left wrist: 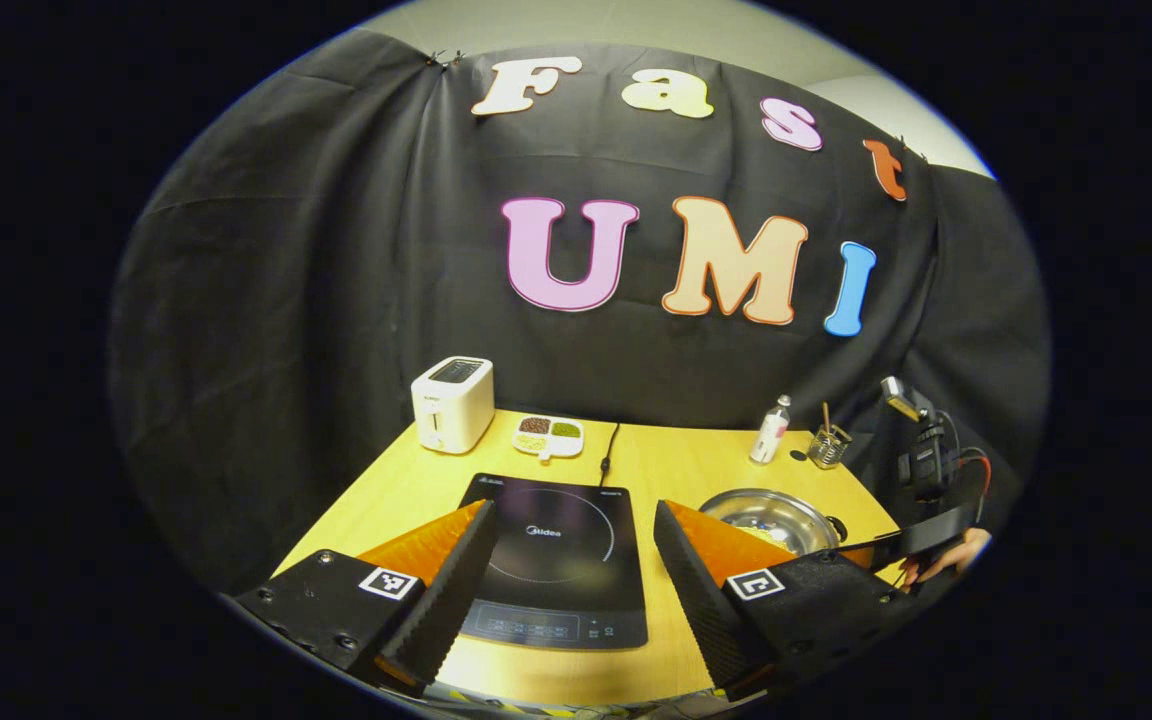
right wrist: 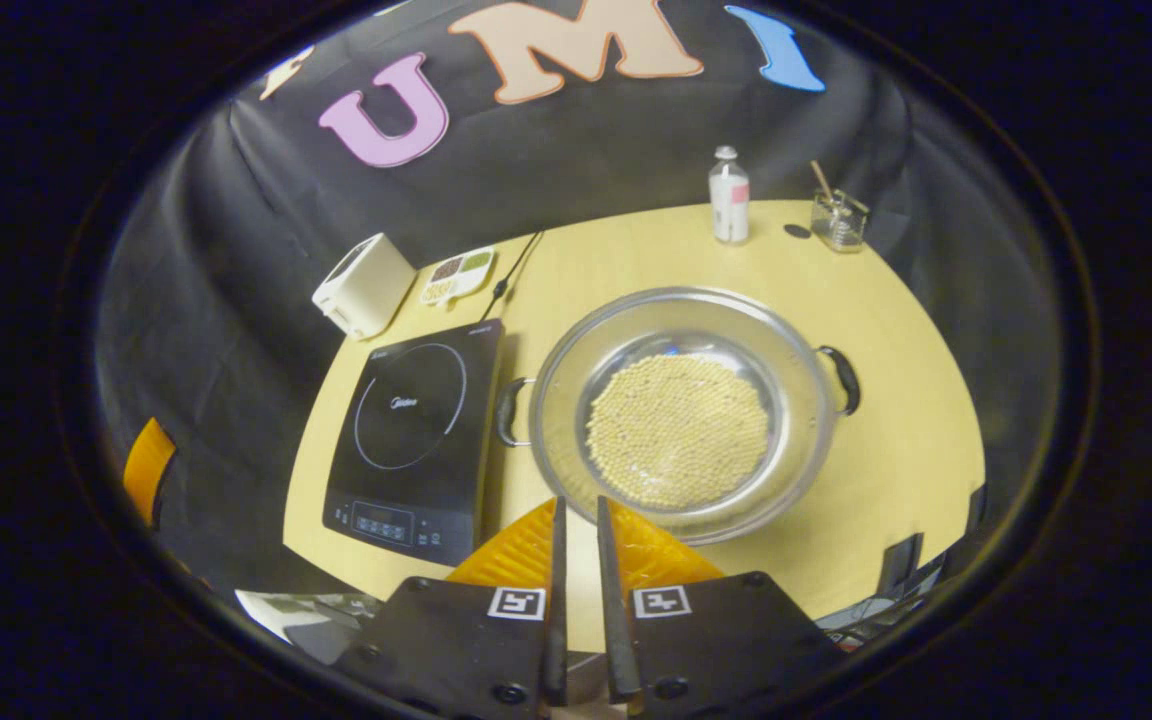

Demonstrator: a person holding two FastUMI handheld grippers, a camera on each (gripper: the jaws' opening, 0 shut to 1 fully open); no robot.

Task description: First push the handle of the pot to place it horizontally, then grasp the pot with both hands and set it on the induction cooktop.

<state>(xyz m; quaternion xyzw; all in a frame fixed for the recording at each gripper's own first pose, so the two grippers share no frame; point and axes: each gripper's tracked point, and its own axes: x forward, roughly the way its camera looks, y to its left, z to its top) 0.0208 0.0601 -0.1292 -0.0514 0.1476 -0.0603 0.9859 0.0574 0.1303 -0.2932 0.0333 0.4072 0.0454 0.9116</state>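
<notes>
A steel pot (right wrist: 681,410) holding pale beans stands on the yellow table (right wrist: 896,330), just right of the black induction cooktop (right wrist: 411,430). Its two black handles point left (right wrist: 506,410) and right (right wrist: 841,380), nearly level across the right gripper view. My right gripper (right wrist: 577,503) is shut with a thin slit between its fingers, its tips over the pot's near rim. My left gripper (left wrist: 572,520) hangs open above the front of the cooktop (left wrist: 561,555). The pot (left wrist: 771,518) lies to its right, beside a hand (left wrist: 951,555) holding the other gripper.
At the back of the table stand a white toaster (left wrist: 452,403), a divided dish of grains (left wrist: 548,436), a small bottle (left wrist: 769,430) and a glass jar with a stick (left wrist: 828,445). The cooktop's cable (left wrist: 608,455) runs back. A camera rig (left wrist: 921,450) stands at the right edge.
</notes>
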